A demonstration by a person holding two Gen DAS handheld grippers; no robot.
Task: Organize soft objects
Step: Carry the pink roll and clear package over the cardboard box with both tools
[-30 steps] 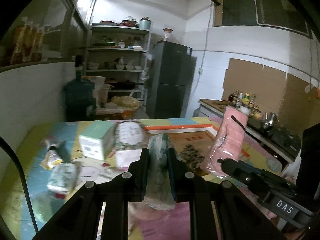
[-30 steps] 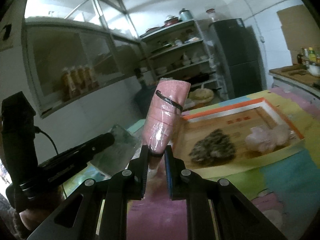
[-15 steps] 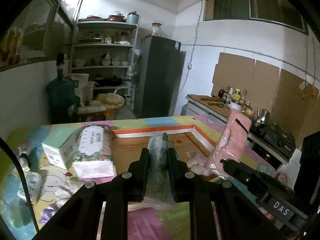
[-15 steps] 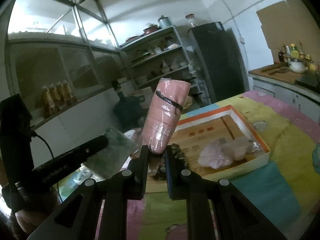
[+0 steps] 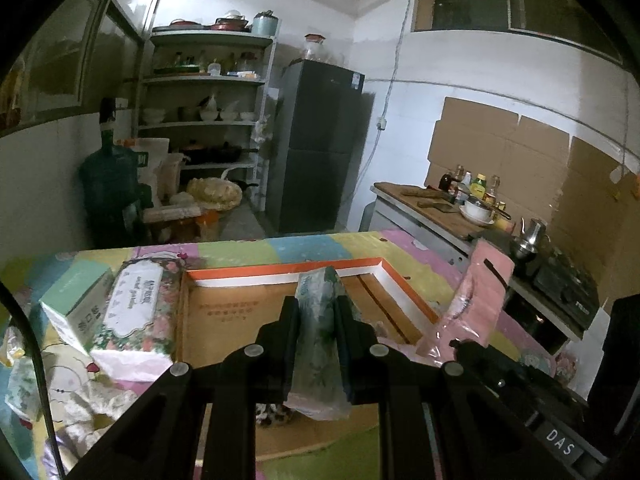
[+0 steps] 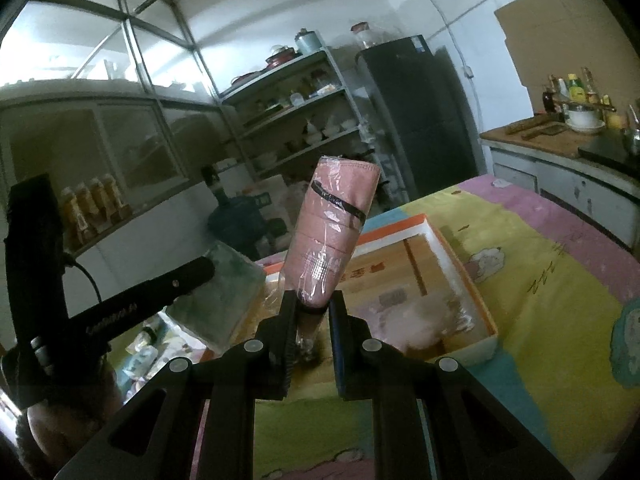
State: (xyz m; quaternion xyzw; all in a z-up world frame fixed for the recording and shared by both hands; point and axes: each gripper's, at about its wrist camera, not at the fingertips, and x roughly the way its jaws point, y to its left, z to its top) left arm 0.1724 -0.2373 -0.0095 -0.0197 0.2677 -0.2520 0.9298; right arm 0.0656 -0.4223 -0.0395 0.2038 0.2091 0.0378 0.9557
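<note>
My left gripper is shut on a green floral tissue pack and holds it above the shallow cardboard box with an orange and white rim. The pack also shows in the right wrist view. My right gripper is shut on a pink wrapped cloth pack, held upright over the box's near left side. The pink pack shows at the right in the left wrist view. A pale pink fluffy item and a dark patterned item lie in the box.
A floral tissue pack and a mint box lie left of the cardboard box on the colourful table mat. More small packs lie at the far left. A counter with bottles and a fridge stand beyond.
Both grippers have moved right with their packs, from beside the loose items to over the cardboard box. The box has come closer and more central in both views.
</note>
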